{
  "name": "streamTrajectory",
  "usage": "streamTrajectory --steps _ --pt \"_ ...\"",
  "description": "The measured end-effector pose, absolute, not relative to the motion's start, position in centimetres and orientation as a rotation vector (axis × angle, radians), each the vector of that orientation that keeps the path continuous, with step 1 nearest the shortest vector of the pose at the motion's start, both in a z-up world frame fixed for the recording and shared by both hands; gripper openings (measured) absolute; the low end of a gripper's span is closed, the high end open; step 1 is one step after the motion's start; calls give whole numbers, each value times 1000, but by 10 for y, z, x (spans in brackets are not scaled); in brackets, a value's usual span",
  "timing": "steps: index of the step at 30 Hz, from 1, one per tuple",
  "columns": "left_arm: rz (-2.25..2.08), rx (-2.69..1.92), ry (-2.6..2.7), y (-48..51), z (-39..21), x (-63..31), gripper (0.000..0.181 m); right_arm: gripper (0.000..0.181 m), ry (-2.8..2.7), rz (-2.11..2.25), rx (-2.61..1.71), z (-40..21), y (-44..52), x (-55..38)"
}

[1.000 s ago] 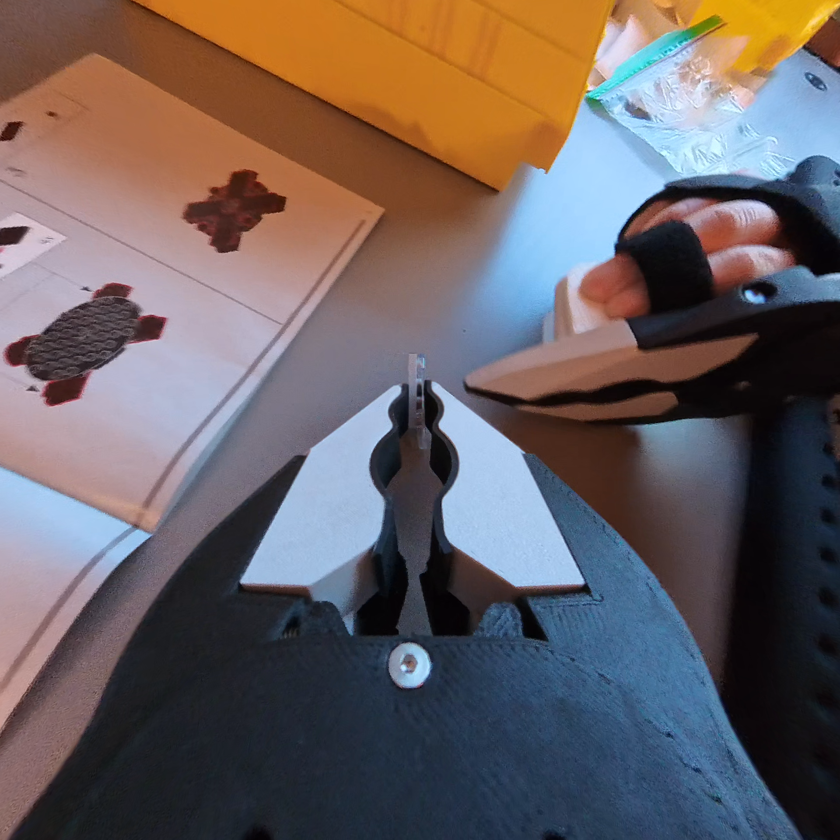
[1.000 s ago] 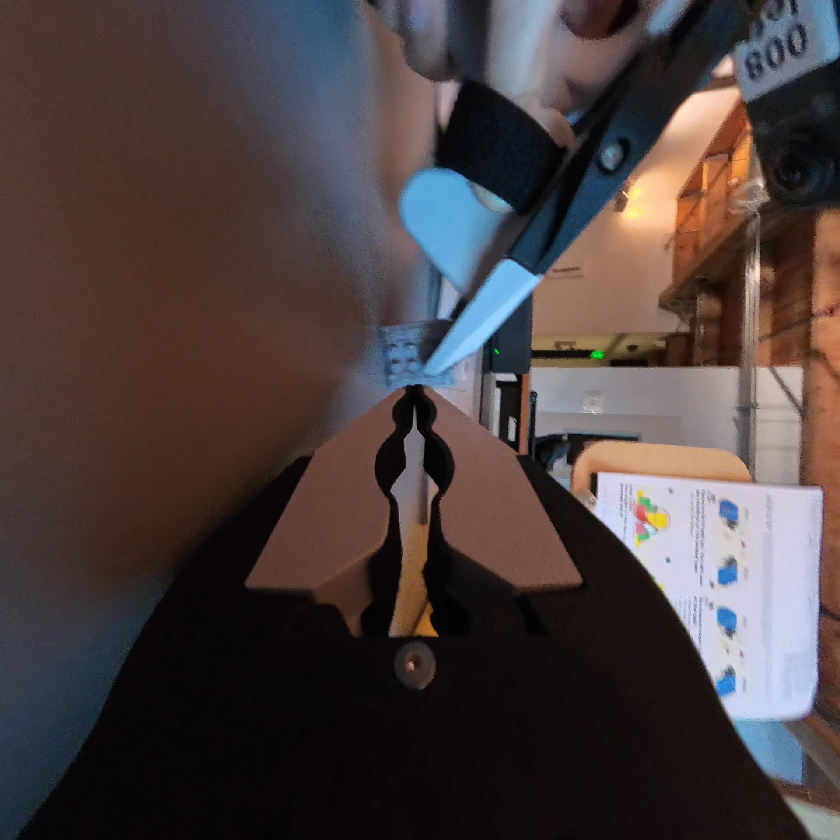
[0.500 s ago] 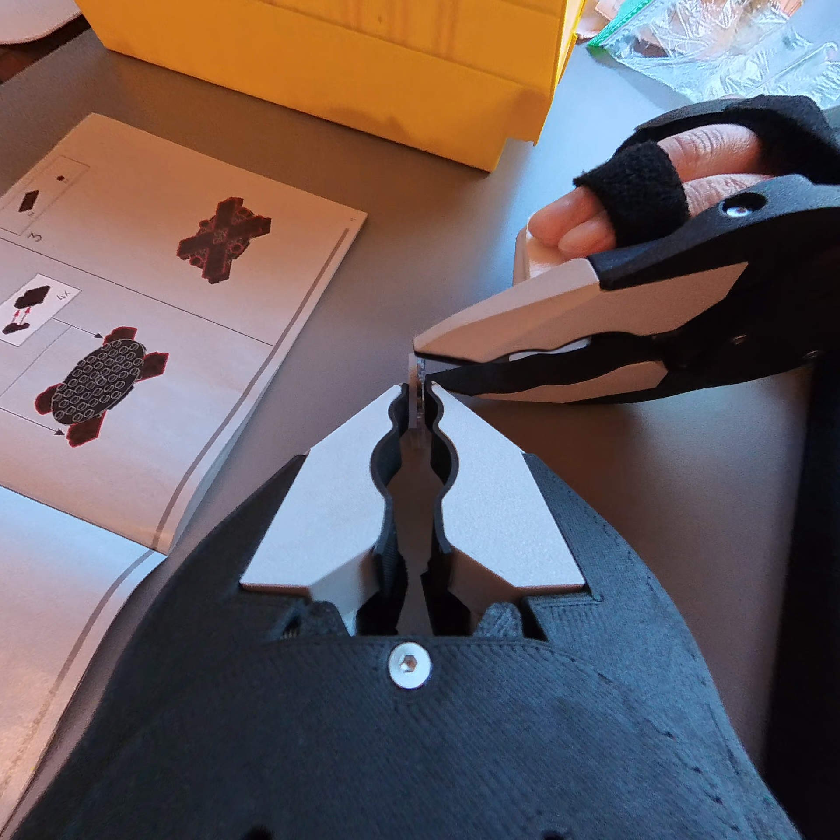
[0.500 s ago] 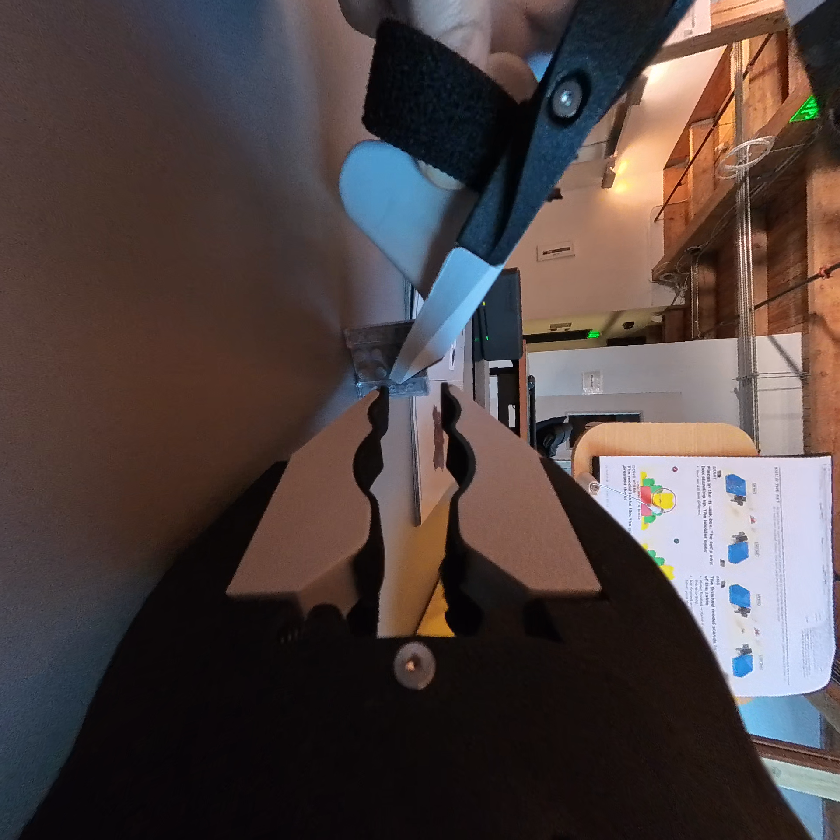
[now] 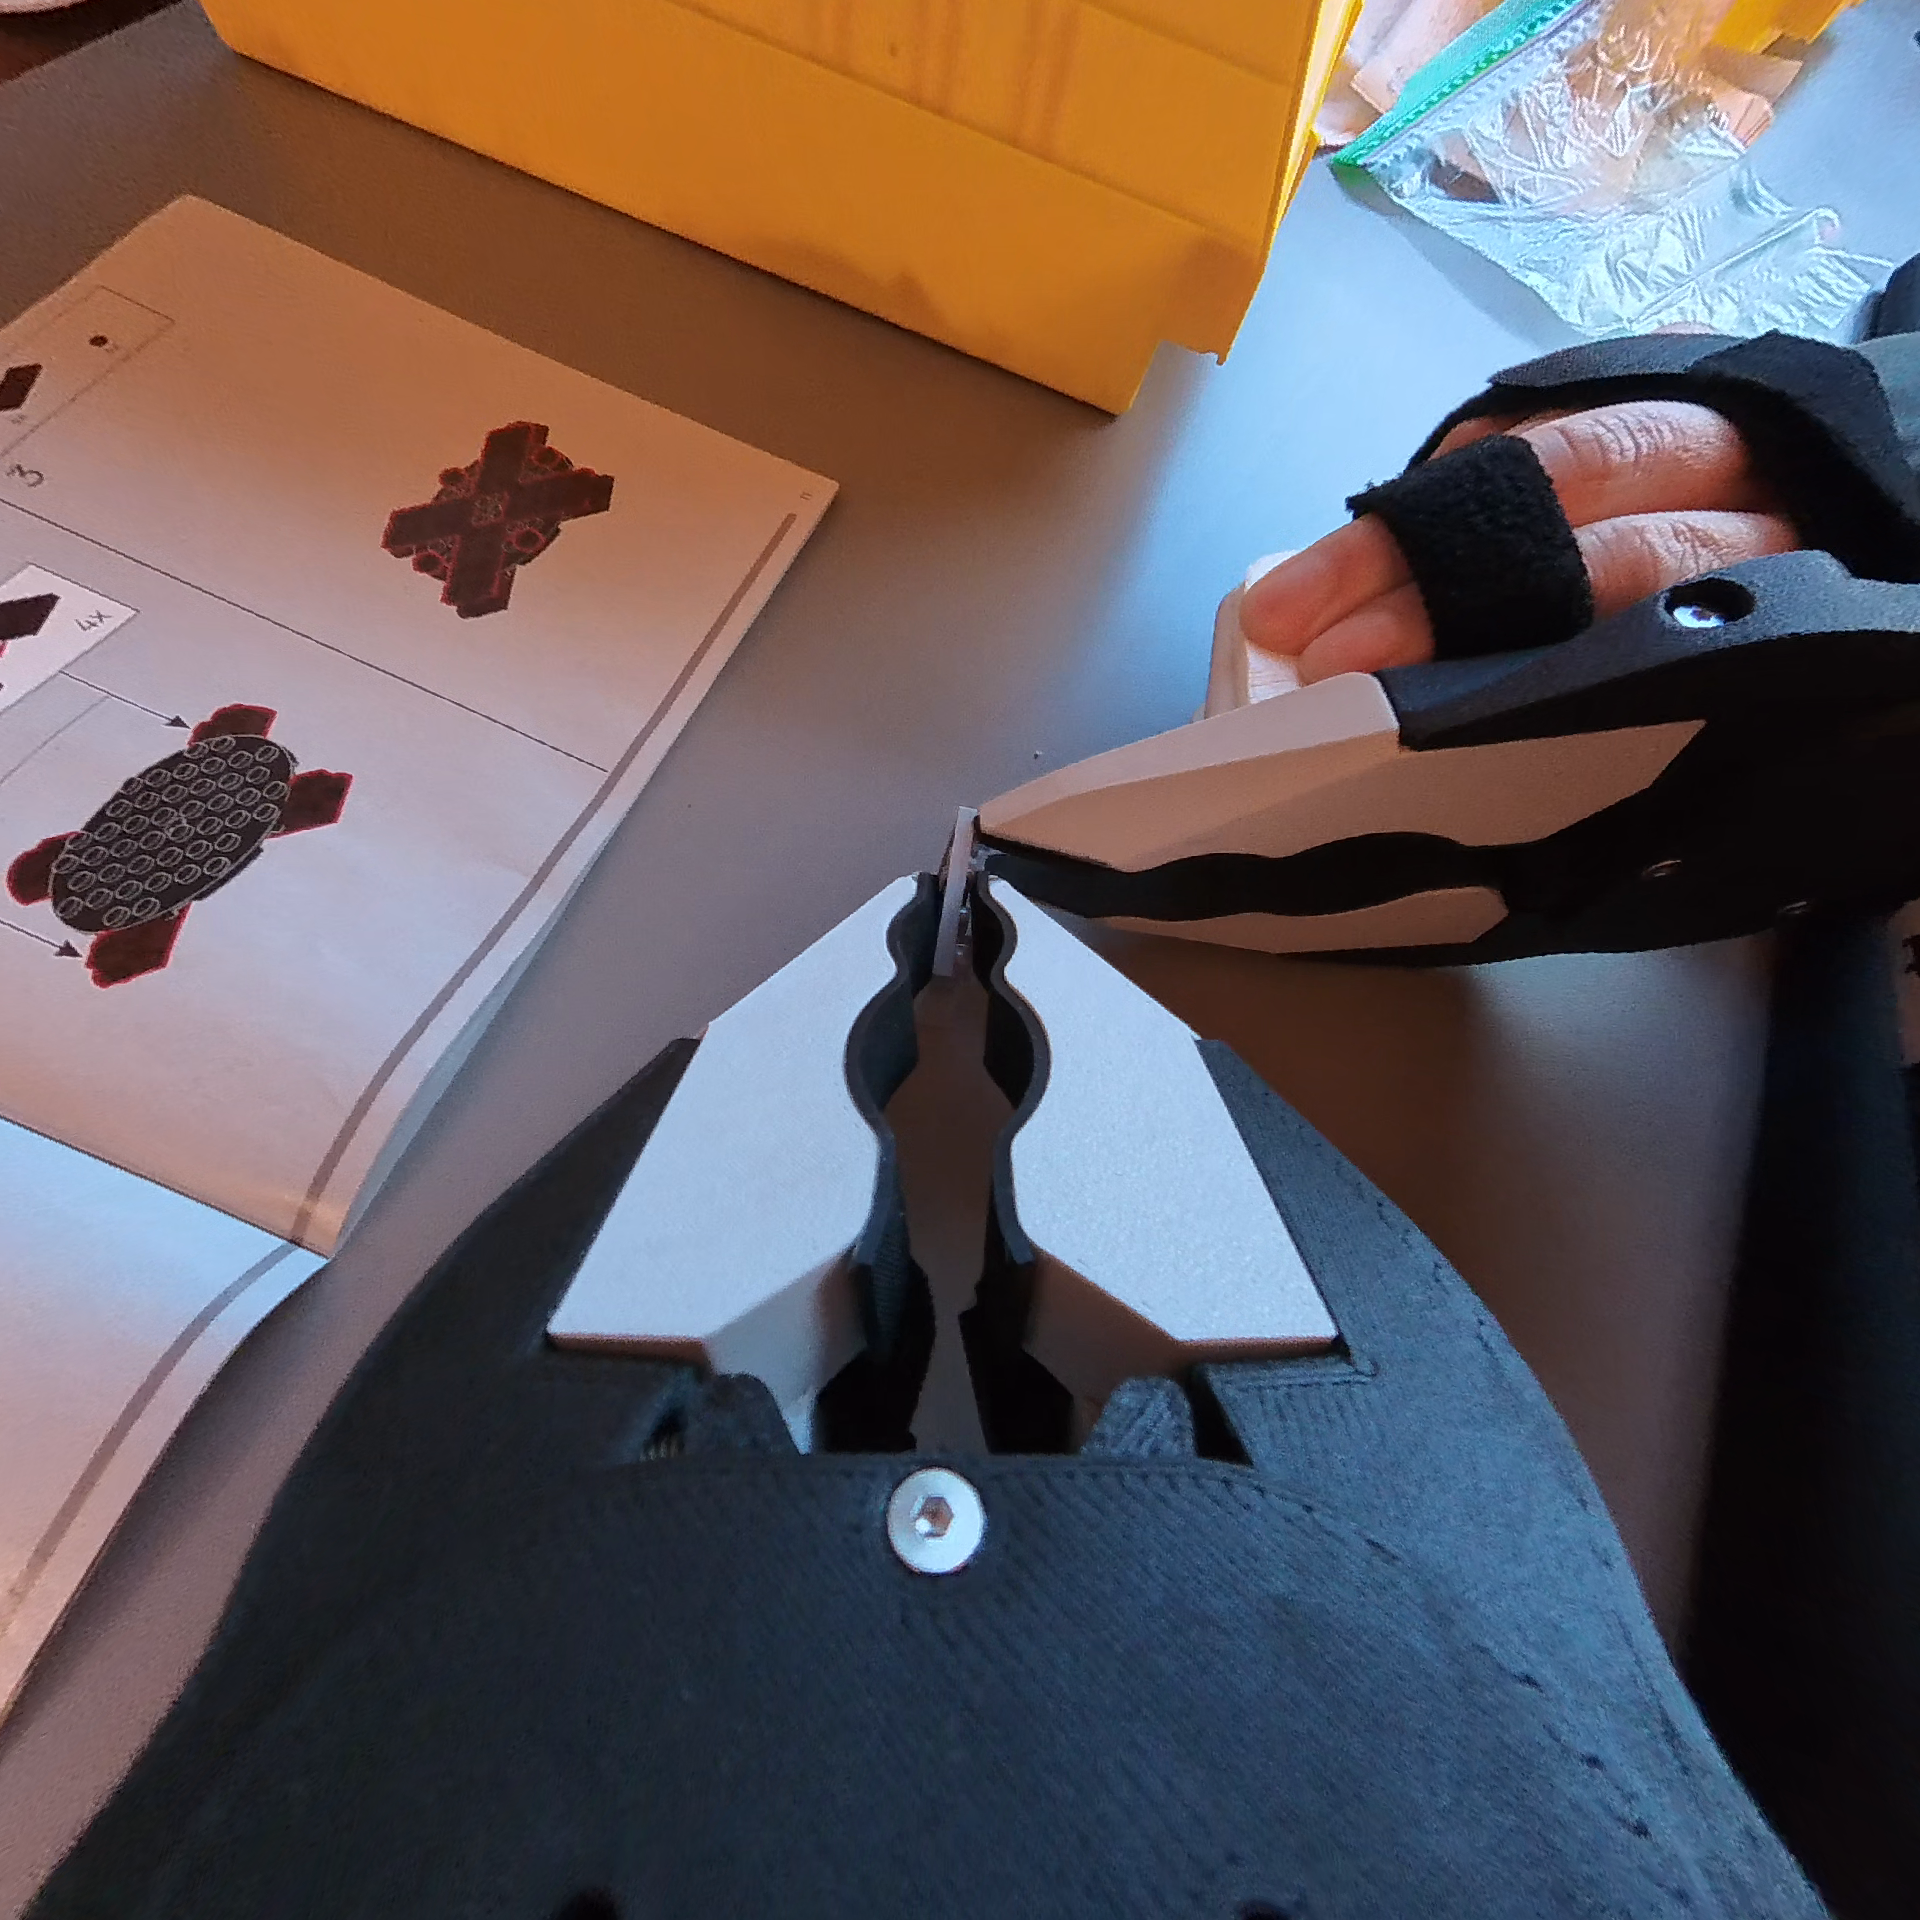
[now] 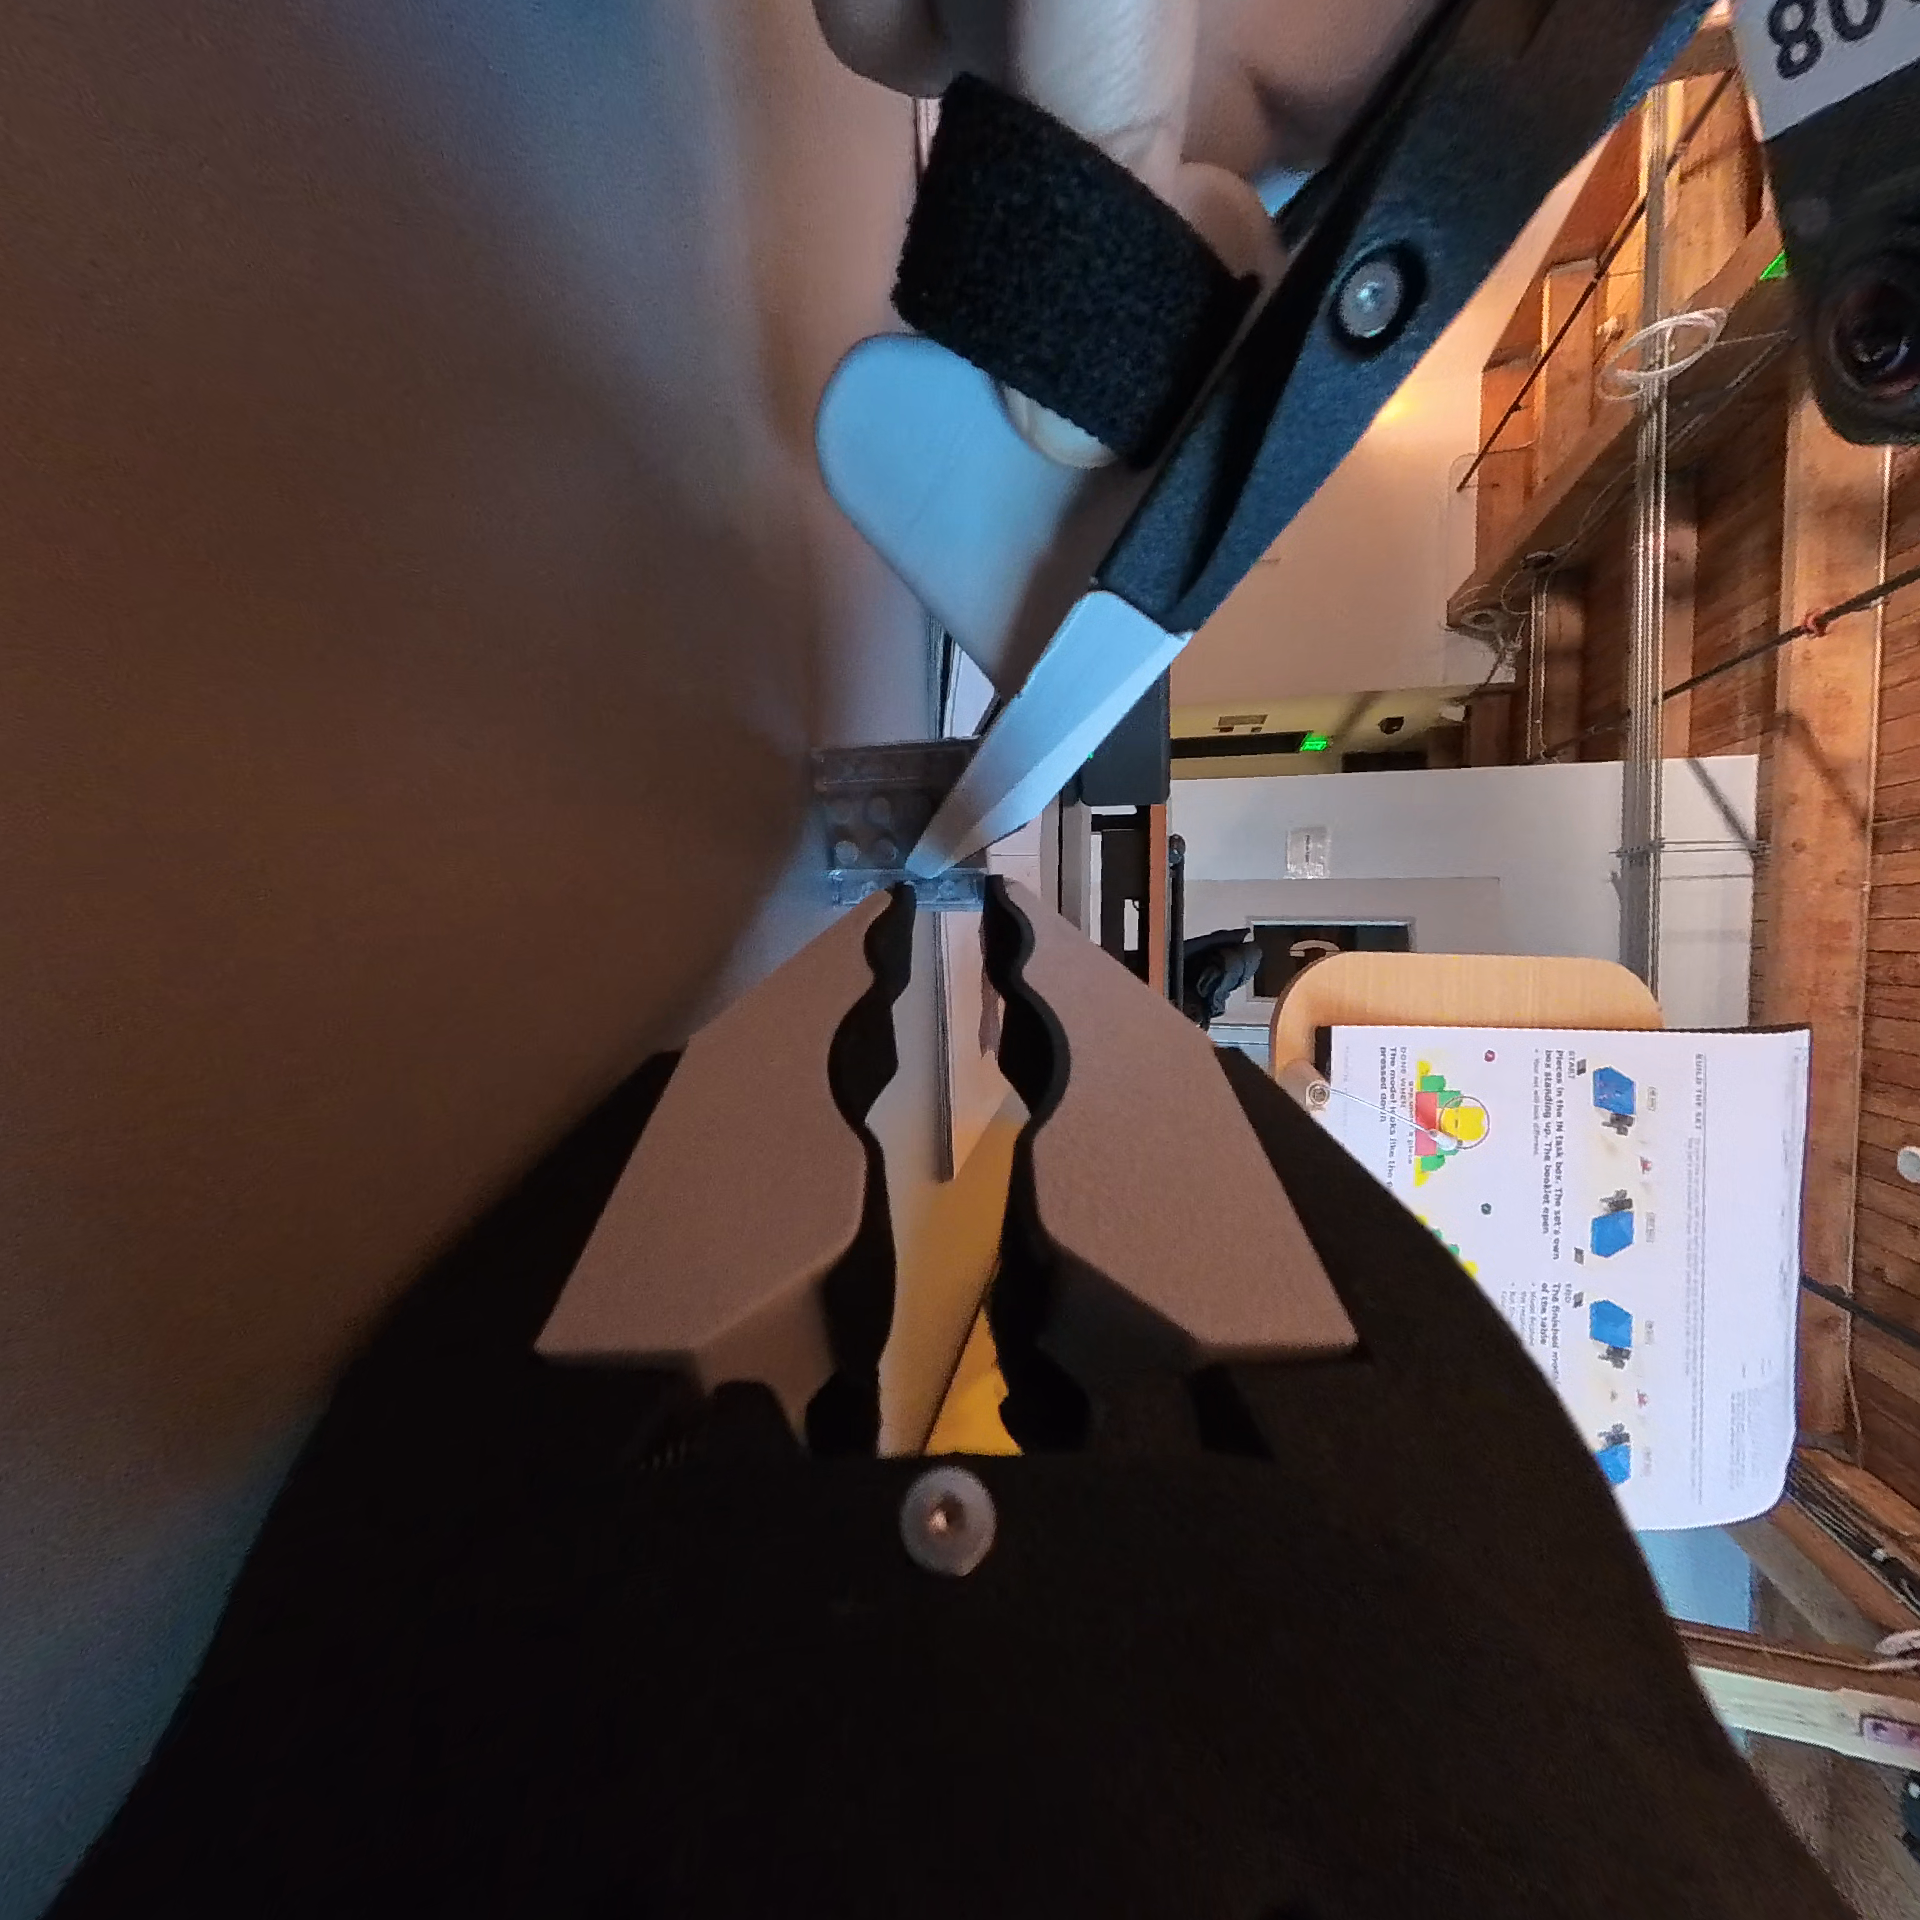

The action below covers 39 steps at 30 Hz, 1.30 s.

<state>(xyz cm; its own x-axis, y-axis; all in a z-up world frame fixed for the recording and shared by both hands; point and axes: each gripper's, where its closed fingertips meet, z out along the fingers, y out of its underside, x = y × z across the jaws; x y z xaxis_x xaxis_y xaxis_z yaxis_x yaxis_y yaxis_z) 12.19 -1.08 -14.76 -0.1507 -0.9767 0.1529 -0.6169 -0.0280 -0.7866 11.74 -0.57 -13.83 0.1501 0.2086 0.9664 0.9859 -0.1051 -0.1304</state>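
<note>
My left gripper [image 5: 950, 891] is shut on a small thin grey studded plate [image 5: 952, 920] and holds it edge-up just above the grey table. My right gripper [image 5: 987, 840] reaches in from the right, and its tips touch the plate's top end. In the right wrist view my right gripper [image 6: 943, 896] has its jaws a little apart at the plate's lower edge. The plate's studded face [image 6: 868, 821] shows just beyond them. I cannot tell whether they pinch it. A finger of the left gripper [image 6: 1023, 769] slants down onto the plate from above.
An open instruction booklet [image 5: 364, 675] lies on the table [image 5: 1039, 582] to the left. A yellow box [image 5: 831, 156] stands behind it, with a clear plastic bag [image 5: 1610, 177] at the back right. A gloved hand [image 5: 1558, 540] holds the right gripper. A printed sheet [image 6: 1558, 1247] hangs in the background. Left and right tips are no more than a few centimetres apart.
My right gripper came in from the right, opened at the plate's top end, and its jaws have since narrowed there. My left gripper kept its hold on the plate.
</note>
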Motion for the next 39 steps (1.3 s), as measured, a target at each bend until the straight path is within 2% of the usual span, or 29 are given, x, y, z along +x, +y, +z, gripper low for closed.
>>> streamTrajectory --steps 13,14,16,19,22,25,31,39 --pt "-1079 -1691 1781 -11 -148 122 5 14 -1207 -1043 -1539 -141 -11 117" --pt "-1047 -1702 1751 -4 -148 122 4 0 -1309 -985 -1605 -157 -17 115" --pt "-1000 -1727 1712 13 -148 119 4 0 -1294 -907 -1633 -159 -22 109" --pt "-1261 -1774 1762 -20 -147 120 5 0 -1279 -941 -1575 -151 -19 109" --pt "-1097 -1676 1787 -16 -146 124 5 0 -1165 -931 -1580 -138 -13 119" --pt "-1123 -1684 1758 -14 -145 122 5 0 -1051 -858 -1550 -119 -14 123" --pt "-1164 -1540 1683 -12 -118 123 5 28 -748 -613 -1741 -115 -4 152" --pt "-1151 -1341 1575 -17 -78 119 5 26 -633 -174 -1668 -83 -16 130"
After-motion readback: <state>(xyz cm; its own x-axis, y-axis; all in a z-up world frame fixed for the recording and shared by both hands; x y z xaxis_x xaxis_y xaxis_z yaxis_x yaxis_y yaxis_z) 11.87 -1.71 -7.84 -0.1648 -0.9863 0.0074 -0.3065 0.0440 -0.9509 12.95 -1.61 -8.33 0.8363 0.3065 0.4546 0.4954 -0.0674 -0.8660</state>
